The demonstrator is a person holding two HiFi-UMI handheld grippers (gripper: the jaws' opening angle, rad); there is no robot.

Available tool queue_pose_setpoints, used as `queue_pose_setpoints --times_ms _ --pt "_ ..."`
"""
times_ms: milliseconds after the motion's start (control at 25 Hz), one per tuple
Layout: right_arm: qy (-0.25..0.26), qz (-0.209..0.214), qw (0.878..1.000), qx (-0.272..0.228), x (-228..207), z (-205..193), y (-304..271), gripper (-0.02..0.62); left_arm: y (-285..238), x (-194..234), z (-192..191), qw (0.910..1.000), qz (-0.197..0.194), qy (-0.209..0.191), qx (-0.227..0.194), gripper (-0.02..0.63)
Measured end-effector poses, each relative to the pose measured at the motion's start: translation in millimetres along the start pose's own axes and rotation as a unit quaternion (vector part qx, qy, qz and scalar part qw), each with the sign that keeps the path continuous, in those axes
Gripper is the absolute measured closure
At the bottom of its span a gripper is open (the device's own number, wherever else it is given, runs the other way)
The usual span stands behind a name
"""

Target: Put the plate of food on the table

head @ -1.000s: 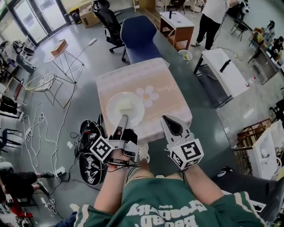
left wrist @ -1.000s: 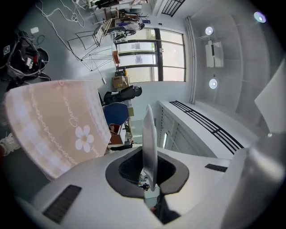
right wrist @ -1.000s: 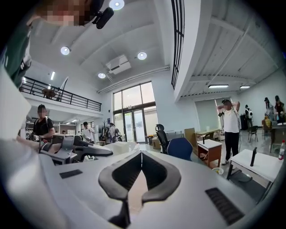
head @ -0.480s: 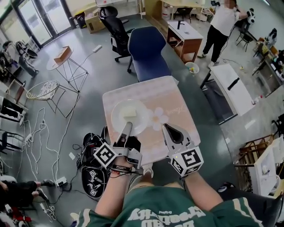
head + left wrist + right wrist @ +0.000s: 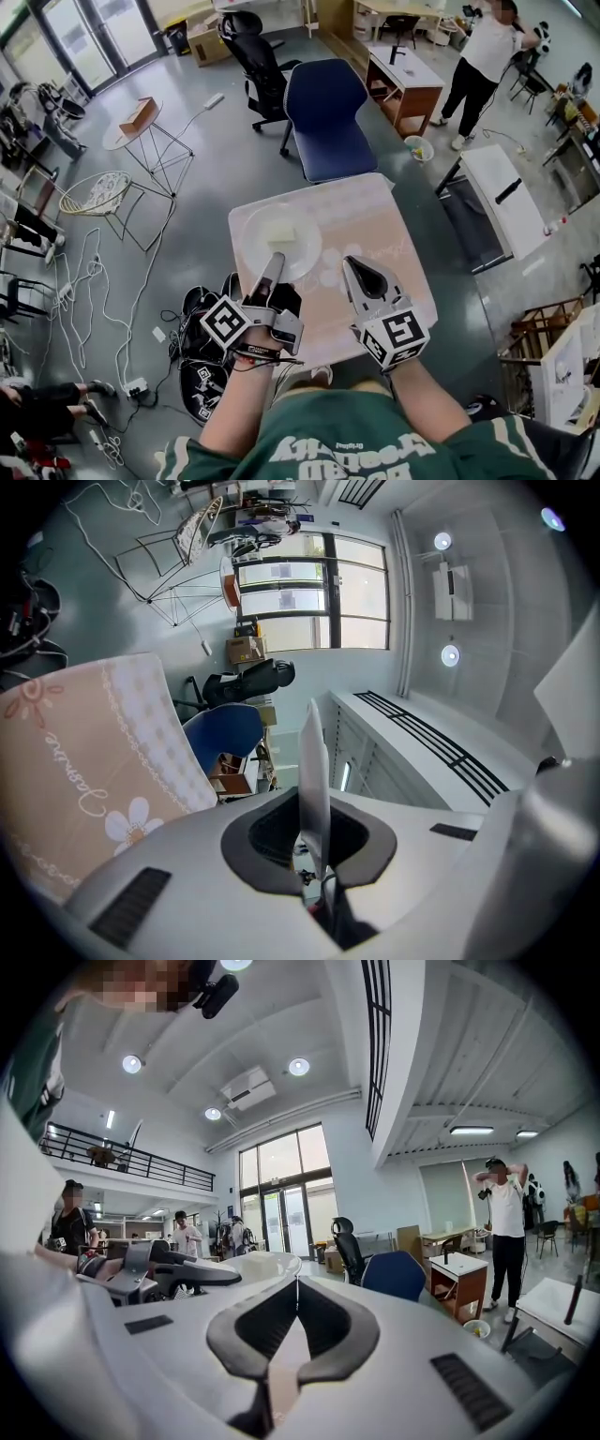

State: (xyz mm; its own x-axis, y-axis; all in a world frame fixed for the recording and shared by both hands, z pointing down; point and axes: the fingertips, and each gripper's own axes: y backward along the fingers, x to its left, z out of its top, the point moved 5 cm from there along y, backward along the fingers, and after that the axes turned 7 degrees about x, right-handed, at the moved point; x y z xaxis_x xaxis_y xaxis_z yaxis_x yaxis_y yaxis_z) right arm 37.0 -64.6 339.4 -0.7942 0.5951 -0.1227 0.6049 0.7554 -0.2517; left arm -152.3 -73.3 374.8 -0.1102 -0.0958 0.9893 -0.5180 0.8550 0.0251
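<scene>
Plate (image 5: 255, 246), white, round, carrying a pale block of food (image 5: 281, 232): over the far left corner of the surface (image 5: 380, 225); whether resting on the pink flowered cloth or held just above it, cannot tell. Near rim pinched in the jaws of the left gripper (image 5: 273, 264).
Right gripper (image 5: 352, 265): jaws clenched together, empty, above the near half of the surface, just right of the plate.
Blue chair (image 5: 328, 112): beyond the far edge.
Cables (image 5: 103, 281): on the floor, well off the left edge.
</scene>
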Motion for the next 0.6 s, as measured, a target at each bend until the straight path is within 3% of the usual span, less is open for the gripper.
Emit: queue_pose_setpoints --times_ms 600 --pt "-0.010 -0.034 0.999 0.007 -16 -1 -38 0.580 -29 25 28 0.9995 0.008 0.014 0.025 0.586"
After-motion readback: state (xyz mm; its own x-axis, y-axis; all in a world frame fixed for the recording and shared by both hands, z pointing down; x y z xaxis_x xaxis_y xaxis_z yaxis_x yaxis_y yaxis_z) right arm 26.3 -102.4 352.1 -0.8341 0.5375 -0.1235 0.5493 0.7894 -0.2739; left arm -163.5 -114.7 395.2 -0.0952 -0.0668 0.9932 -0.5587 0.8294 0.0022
